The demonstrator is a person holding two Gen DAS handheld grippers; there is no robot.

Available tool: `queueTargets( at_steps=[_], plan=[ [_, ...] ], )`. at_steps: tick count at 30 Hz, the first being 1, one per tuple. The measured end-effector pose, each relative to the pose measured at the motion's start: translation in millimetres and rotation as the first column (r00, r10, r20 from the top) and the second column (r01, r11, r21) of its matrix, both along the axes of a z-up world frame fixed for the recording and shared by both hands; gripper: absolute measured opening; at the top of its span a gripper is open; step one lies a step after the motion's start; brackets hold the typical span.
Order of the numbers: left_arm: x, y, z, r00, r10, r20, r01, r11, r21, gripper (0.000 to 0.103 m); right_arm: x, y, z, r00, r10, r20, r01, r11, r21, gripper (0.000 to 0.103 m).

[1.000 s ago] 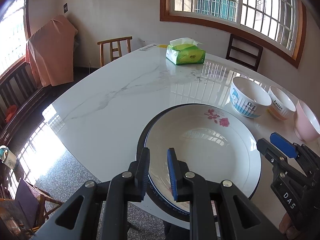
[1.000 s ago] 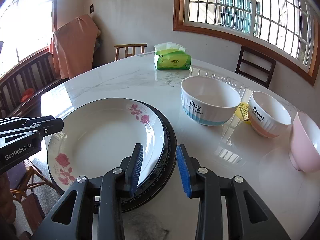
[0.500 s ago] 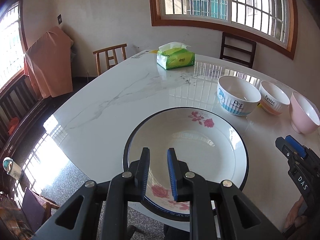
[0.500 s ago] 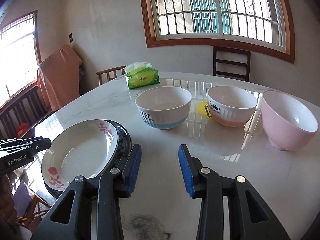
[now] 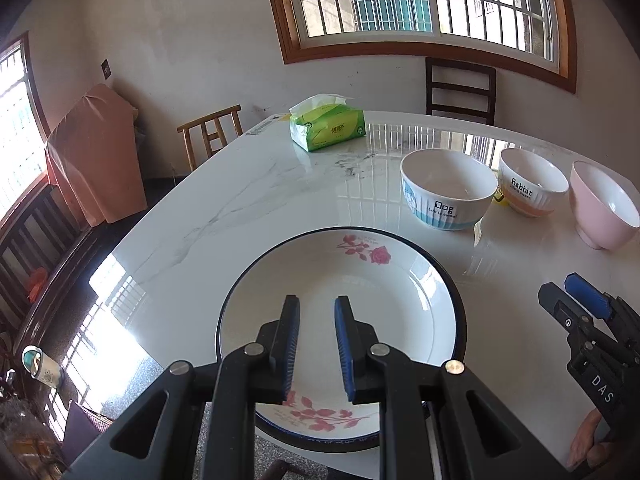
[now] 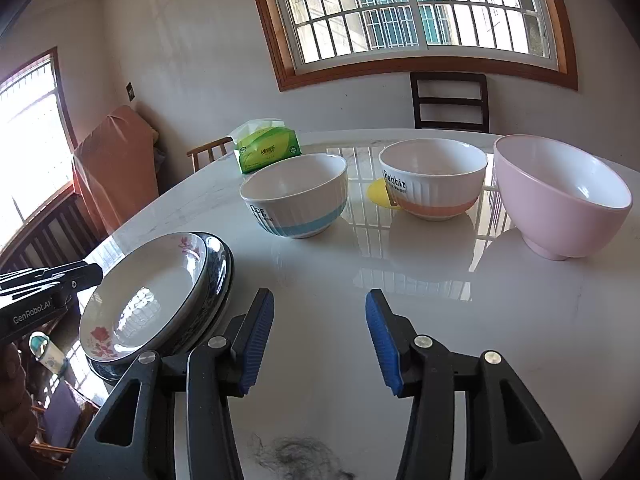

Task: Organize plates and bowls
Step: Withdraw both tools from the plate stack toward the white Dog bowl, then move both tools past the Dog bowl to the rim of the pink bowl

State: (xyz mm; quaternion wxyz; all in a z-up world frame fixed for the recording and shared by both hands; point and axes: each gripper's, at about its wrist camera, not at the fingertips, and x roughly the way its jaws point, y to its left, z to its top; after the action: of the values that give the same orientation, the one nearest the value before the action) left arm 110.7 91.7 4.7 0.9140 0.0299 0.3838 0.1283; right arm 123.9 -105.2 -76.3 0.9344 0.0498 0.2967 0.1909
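A white rose-patterned plate (image 5: 360, 292) (image 6: 152, 296) lies stacked on a dark-rimmed plate (image 6: 218, 276) at the table's near edge. My left gripper (image 5: 316, 320) hovers over the plate's near part, open by a narrow gap and empty. My right gripper (image 6: 320, 320) is open wide and empty over bare table to the right of the plates; it also shows in the left wrist view (image 5: 576, 300). Beyond stand a blue-banded "Dog" bowl (image 5: 448, 192) (image 6: 296, 196), an orange-banded "Rabbit" bowl (image 5: 532, 188) (image 6: 432, 176) and a pink bowl (image 5: 604, 208) (image 6: 560, 196).
A green tissue pack (image 5: 328, 128) (image 6: 268, 148) sits at the far side of the white marble table (image 5: 240, 200). A yellow disc (image 6: 380, 192) lies between the two printed bowls. Chairs (image 5: 460, 88) stand around the table. A clump of hair (image 6: 296, 456) lies near the right gripper.
The left gripper has drawn back and risen off the plate's rim, which it straddled before. The right gripper has swung right, away from the plates toward the bowls, and opened wider.
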Motion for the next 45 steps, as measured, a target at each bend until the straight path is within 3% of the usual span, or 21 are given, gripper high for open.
queueTargets(
  at_steps=[17,33,38,45],
  plan=[
    [18,-37,-1,0.998,-0.052,-0.020,0.053,0.996,0.069,0.019,-2,-12,1,1.000,0.021,0.019,-0.023,0.996,0.088,0.059],
    [34,-52,-7,0.996,-0.082,-0.040,0.086,0.989,0.116,0.019,6,-17,0,0.999,0.027,-0.025,-0.024,0.993,0.119,0.059],
    [45,-44,-10,0.991,-0.099,-0.087,0.103,0.994,0.044,0.019,13,-23,7,0.999,0.014,-0.041,-0.009,0.991,0.132,0.059],
    [81,-11,-15,0.967,-0.137,-0.215,0.092,0.974,-0.209,0.020,29,-25,27,0.997,0.041,-0.060,-0.030,0.984,0.173,0.061]
  ],
)
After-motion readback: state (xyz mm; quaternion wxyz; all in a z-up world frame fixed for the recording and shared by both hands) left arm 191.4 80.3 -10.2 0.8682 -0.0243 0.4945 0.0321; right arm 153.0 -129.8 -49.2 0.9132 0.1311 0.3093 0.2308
